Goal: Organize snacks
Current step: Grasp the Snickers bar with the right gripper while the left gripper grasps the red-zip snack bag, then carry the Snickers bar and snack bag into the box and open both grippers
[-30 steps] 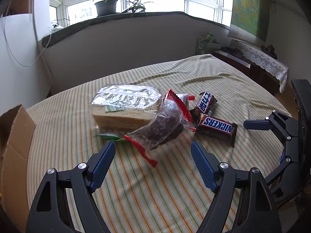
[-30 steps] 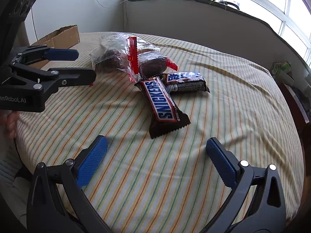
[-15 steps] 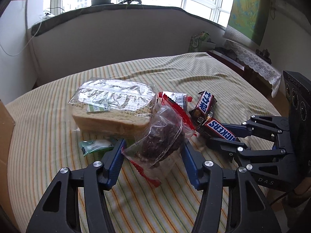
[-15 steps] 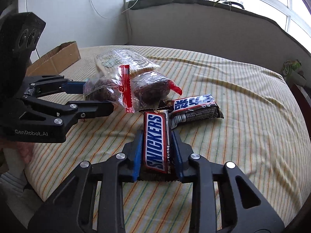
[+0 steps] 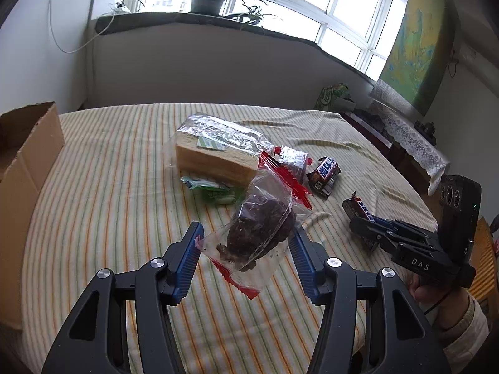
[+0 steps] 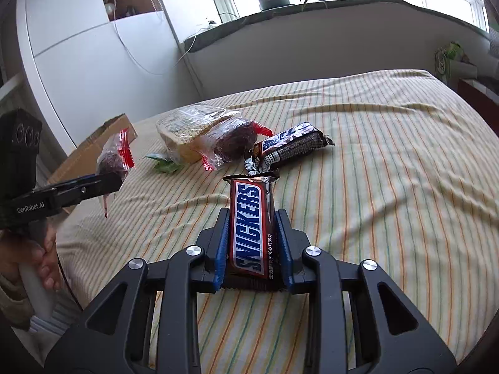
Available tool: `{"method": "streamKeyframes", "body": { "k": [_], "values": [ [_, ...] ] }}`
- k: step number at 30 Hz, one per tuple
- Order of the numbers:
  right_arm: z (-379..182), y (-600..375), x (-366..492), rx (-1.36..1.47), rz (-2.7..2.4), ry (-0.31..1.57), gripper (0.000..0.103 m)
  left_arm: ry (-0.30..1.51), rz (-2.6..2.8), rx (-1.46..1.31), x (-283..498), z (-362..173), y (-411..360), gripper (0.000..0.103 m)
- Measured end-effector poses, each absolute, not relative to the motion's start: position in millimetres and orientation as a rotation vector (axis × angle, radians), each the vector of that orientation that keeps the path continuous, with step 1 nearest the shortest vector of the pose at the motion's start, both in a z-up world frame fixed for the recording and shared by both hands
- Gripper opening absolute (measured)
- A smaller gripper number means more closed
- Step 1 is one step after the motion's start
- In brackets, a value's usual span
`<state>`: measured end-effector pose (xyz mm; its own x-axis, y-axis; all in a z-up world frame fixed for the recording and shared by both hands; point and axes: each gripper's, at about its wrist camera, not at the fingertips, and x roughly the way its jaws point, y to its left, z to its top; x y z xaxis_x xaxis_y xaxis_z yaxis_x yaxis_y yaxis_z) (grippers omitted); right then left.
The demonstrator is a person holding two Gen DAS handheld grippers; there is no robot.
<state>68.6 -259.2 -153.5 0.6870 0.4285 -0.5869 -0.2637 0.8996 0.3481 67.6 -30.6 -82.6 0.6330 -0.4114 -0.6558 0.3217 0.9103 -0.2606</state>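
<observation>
Left gripper [image 5: 244, 251] clamped on a clear zip bag [image 5: 259, 233] with a red seal strip, a dark, crumbly brown lump inside; bag raised off the striped tablecloth [image 5: 109, 187], crinkled film bulging out between the blue pads. Right gripper [image 6: 252, 244] pinched tight on a Snickers bar [image 6: 252, 230]: brown wrapper, blue lettering outlined in red on a white band, jagged end seams, held lengthwise and lifted above the cloth. Left on the table: a bagged block of sliced bread [image 5: 215, 152], a small green packet [image 5: 212, 188] just in front of it, a second red-sealed bag [image 6: 232, 141] of dark lumps leaning against the loaf, and a second chocolate bar [image 6: 290, 148] in a brown and blue wrapper beside that bag. Cardboard box [image 5: 21, 171] at the table's left edge.
</observation>
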Motion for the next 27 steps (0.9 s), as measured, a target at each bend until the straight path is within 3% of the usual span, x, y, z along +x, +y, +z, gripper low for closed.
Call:
{"method": "streamKeyframes", "body": {
  "k": [6,17,27],
  "values": [
    [-144.5,-255.7,61.4,0.31,0.396,0.685,0.029,0.728,-0.417,-0.088,56.1,-61.6,-40.8,0.055],
    [-58.6,-251.9,35.0,0.273,0.384,0.503,0.029,0.527,-0.424,-0.012,16.8,10.7,-38.5,0.055],
    [-26.5,-210.1,28.9,0.186,0.414,0.485,0.029,0.459,-0.387,-0.072,-0.4,16.4,6.3,0.055]
  ]
}}
